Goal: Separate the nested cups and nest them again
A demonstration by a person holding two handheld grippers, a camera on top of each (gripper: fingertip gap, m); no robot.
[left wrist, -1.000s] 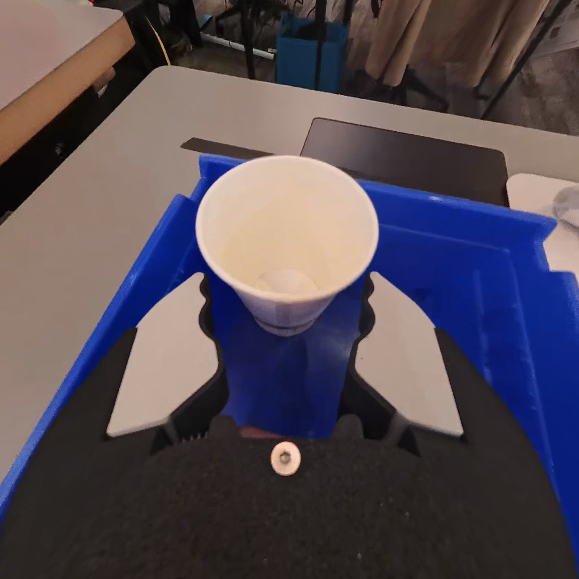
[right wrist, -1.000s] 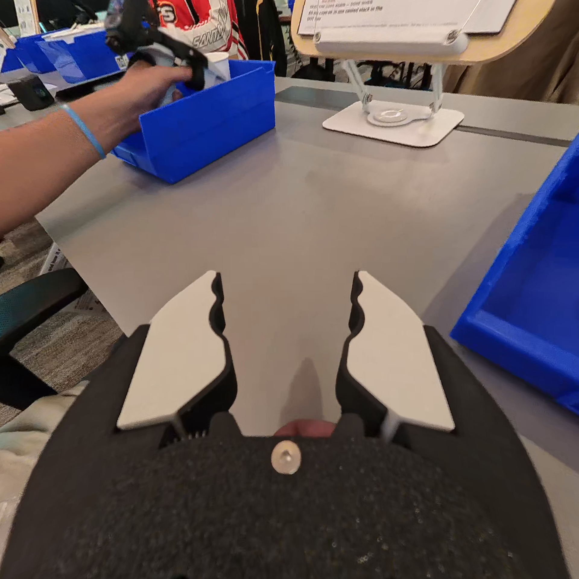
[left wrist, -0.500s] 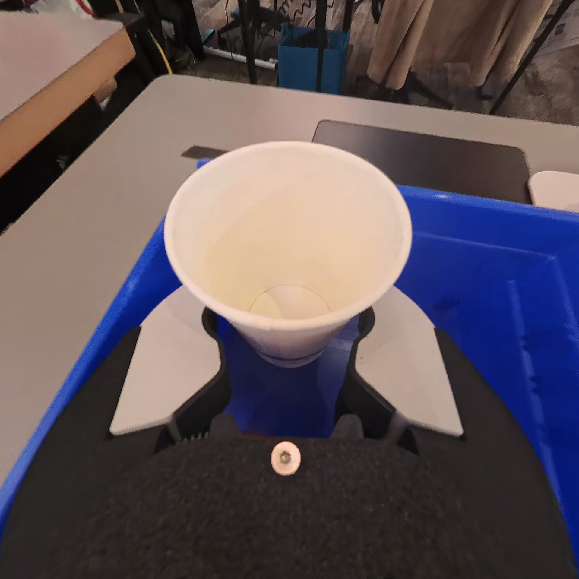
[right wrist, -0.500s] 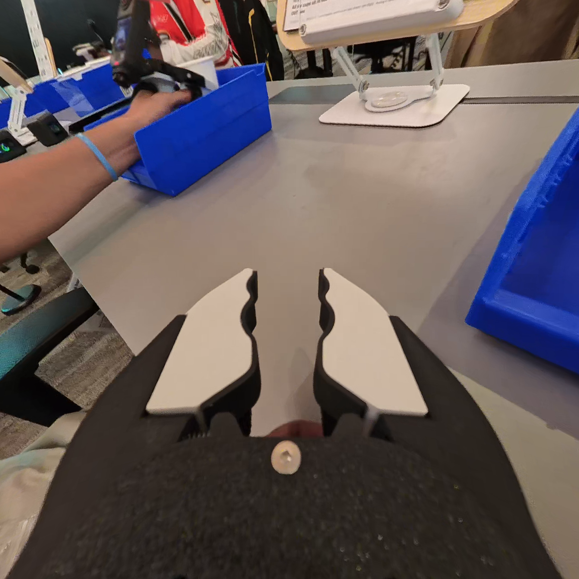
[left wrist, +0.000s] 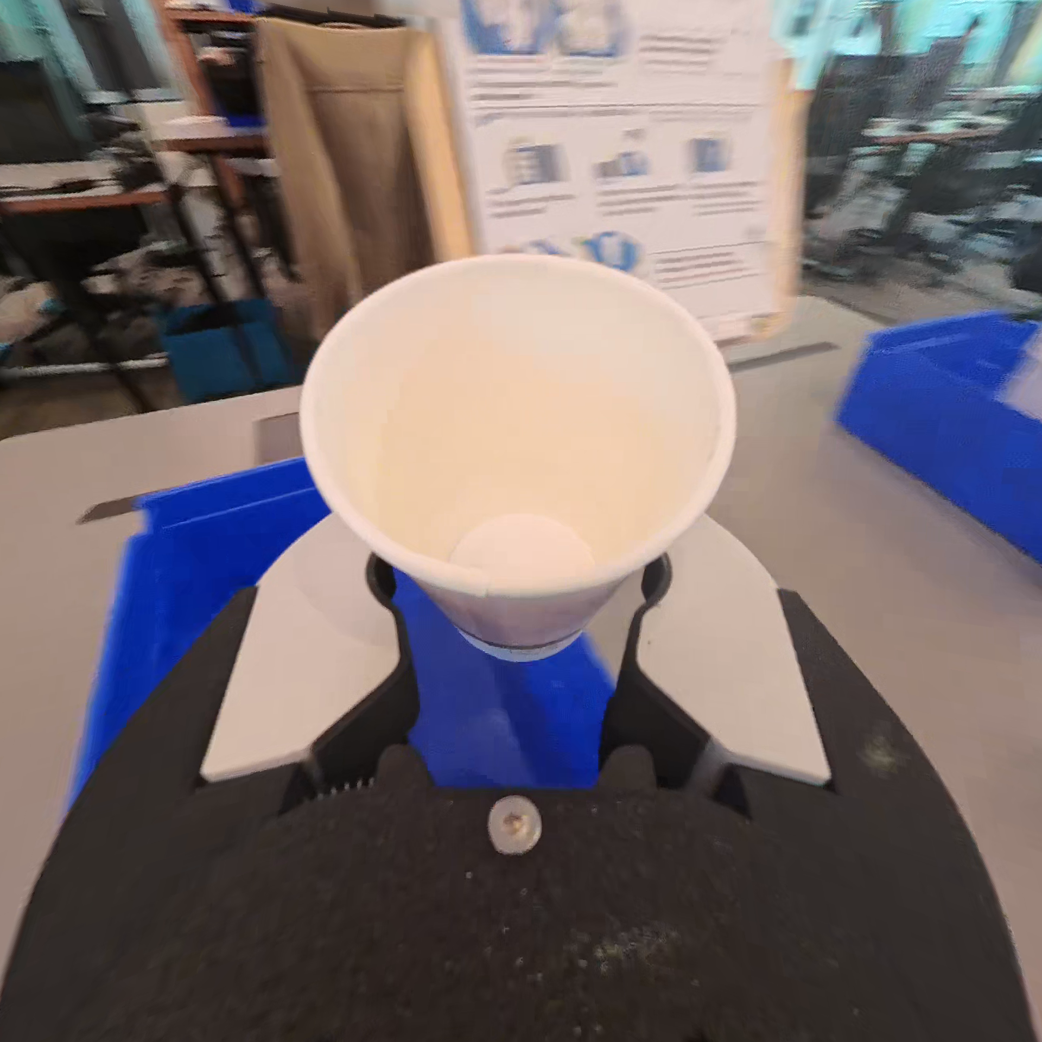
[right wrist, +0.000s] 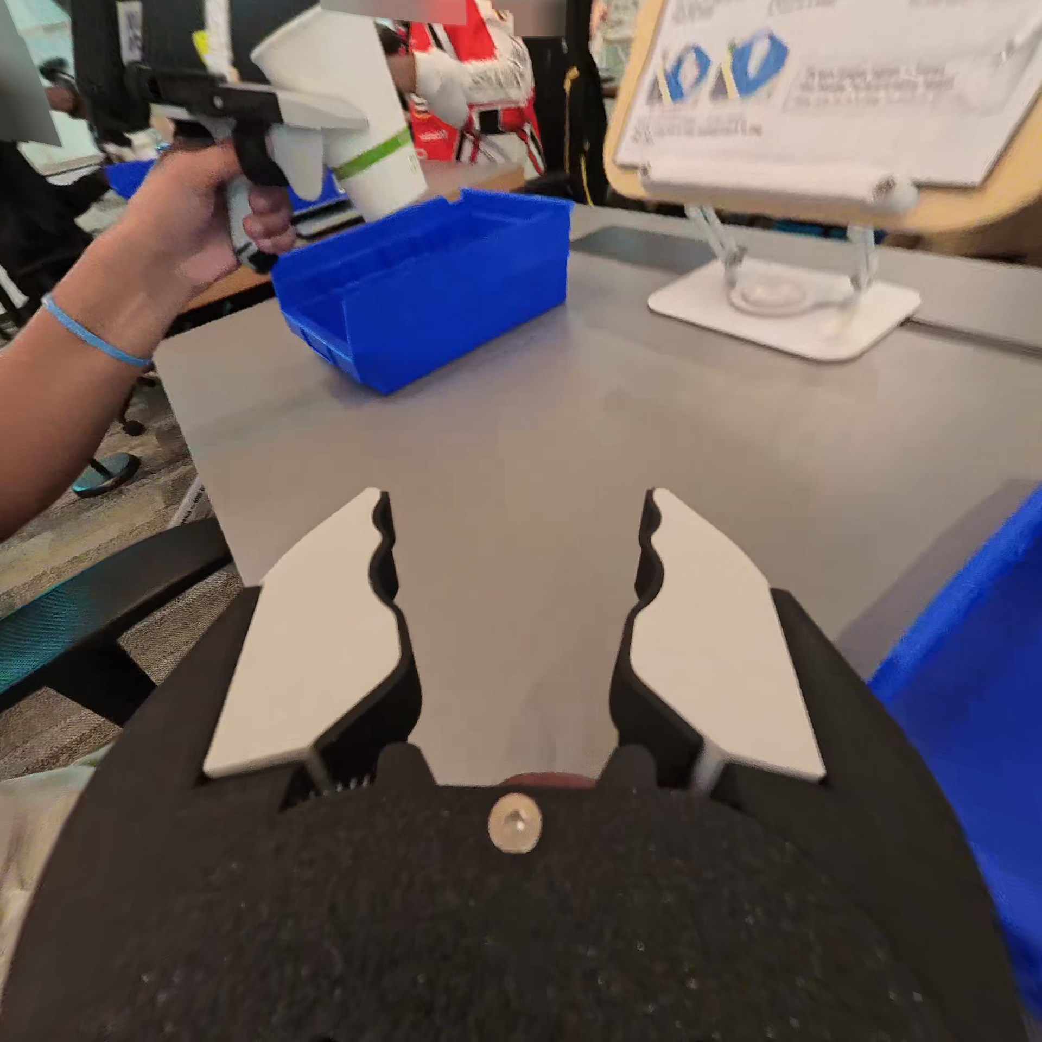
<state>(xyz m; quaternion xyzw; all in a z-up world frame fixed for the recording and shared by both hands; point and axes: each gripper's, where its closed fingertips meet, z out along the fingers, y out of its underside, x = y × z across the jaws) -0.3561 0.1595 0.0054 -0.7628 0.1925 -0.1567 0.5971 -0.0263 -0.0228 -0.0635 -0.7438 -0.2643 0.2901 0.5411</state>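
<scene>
My left gripper (left wrist: 517,564) is shut on the lower part of a white paper cup stack (left wrist: 519,423) and holds it in the air, mouth toward the camera, above the blue bin (left wrist: 214,564). A second rim line near the base suggests nested cups. In the right wrist view the same stack (right wrist: 349,113) has a green band and is held tilted above that bin (right wrist: 428,293) by the left gripper (right wrist: 316,113) in a person's hand (right wrist: 186,237). My right gripper (right wrist: 516,502) is open and empty above the grey table (right wrist: 564,428).
A second blue bin (right wrist: 987,733) stands at the right, also in the left wrist view (left wrist: 958,423). A white stand (right wrist: 789,304) carrying a printed sheet stands at the table's far right. A chair (right wrist: 84,609) is by the left table edge.
My left gripper has closed on the cup stack and lifted it out of the blue bin, tilting upward. My right gripper narrowed, then opened wide again.
</scene>
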